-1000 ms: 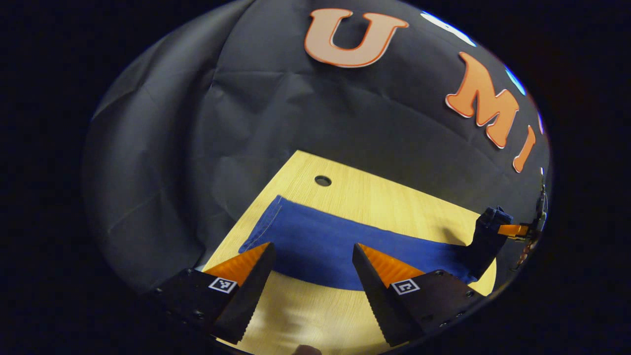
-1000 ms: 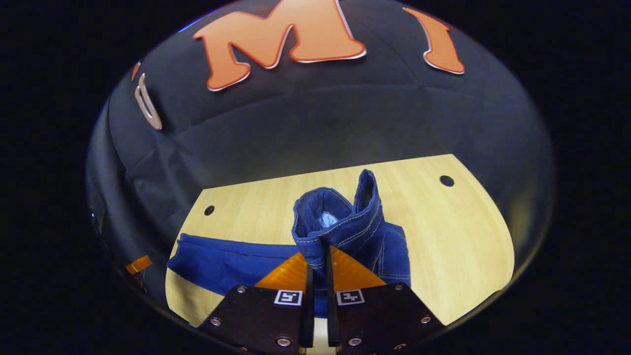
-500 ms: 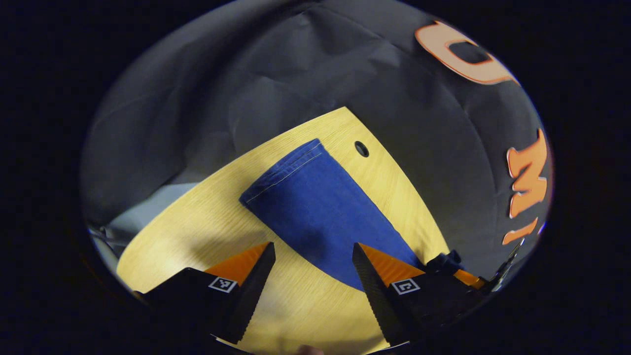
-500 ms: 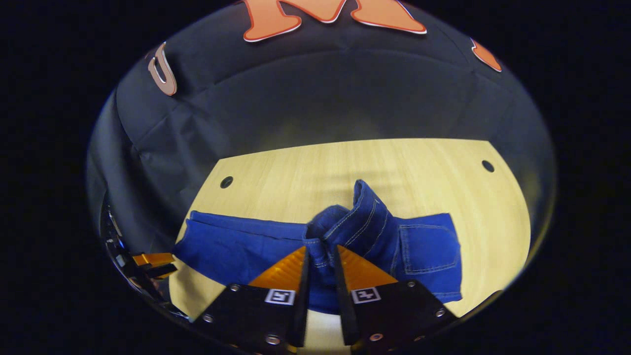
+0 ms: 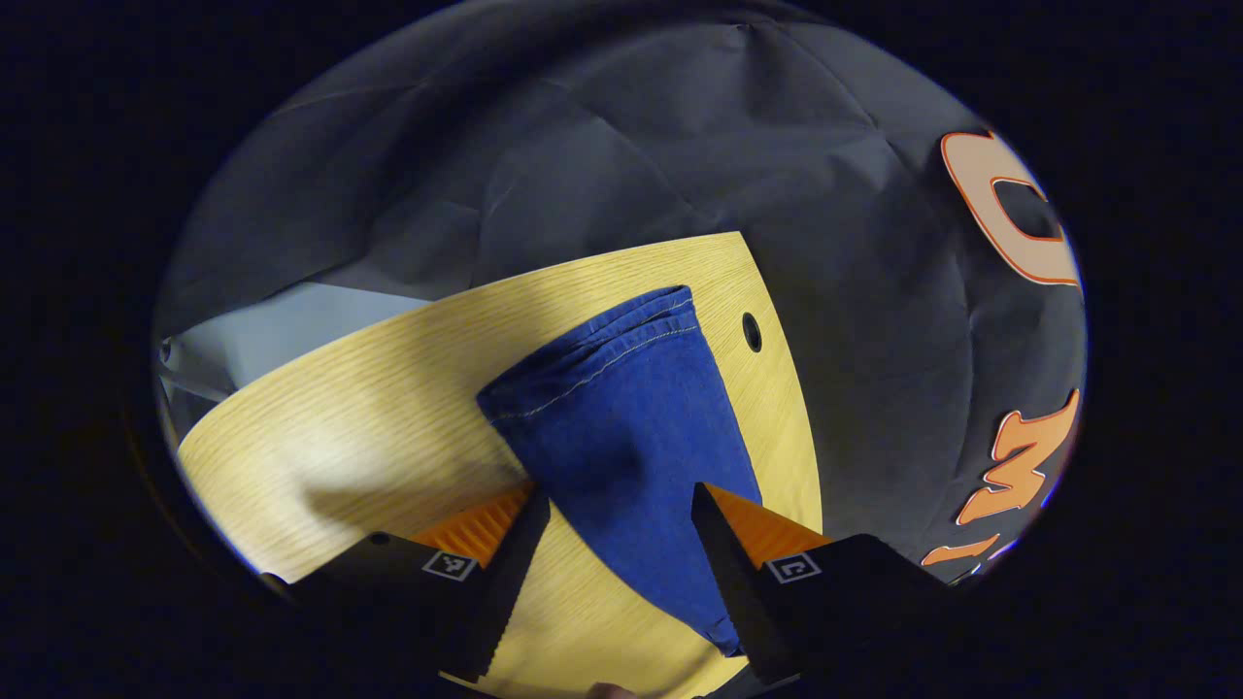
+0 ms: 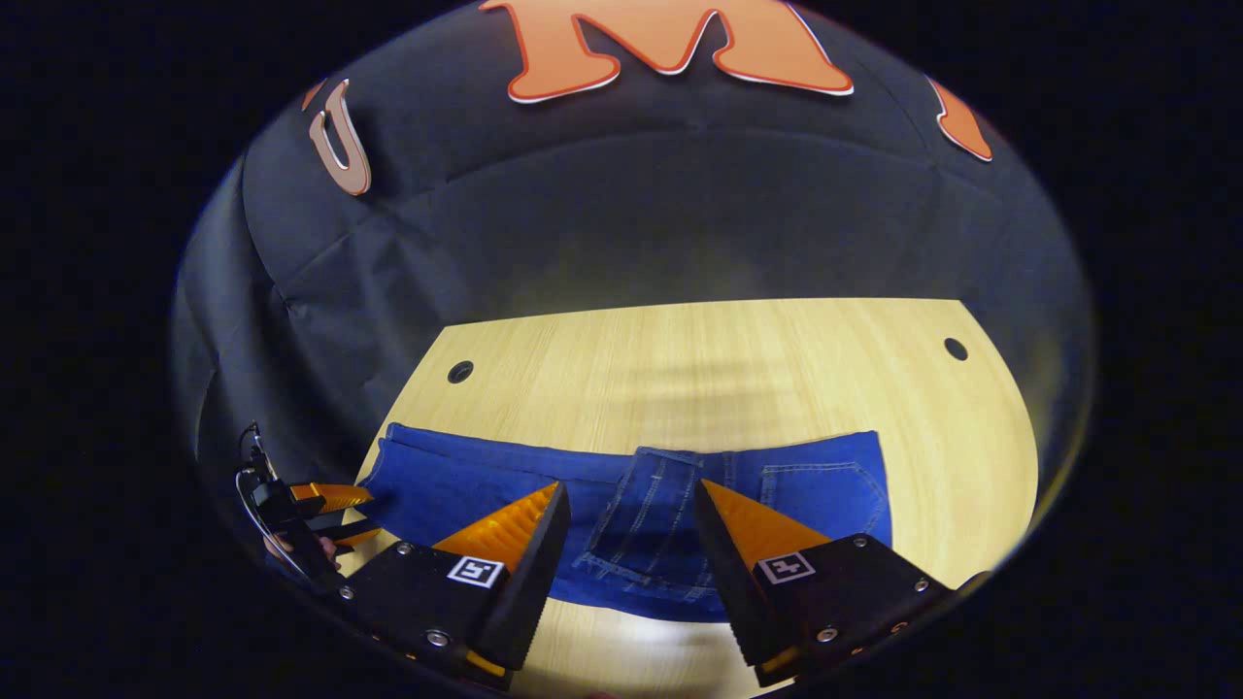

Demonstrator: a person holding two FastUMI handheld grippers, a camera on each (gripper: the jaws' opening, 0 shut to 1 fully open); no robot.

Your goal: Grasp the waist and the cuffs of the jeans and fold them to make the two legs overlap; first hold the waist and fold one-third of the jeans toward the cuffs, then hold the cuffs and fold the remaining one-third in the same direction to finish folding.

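both grippers' jaws spread, empty, over the jeans (image 6: 641,505) folded on the table (image 6: 738,359).

Light wood-grain table (image 6: 738,359) takes the middle and lower part of the right gripper view, its far edge a straight line across the frame. Two small round holes in the tabletop near that edge: one at mid left (image 6: 460,371), one at mid right (image 6: 956,349). In the left gripper view the same table (image 5: 369,408) runs diagonally, one round hole (image 5: 752,332) right of center near its edge. Wrinkled black cloth wall (image 5: 583,155) covers the upper half in both views. Pale grey patch (image 5: 282,325) at mid left, past the table edge, possibly floor, too dim to tell.
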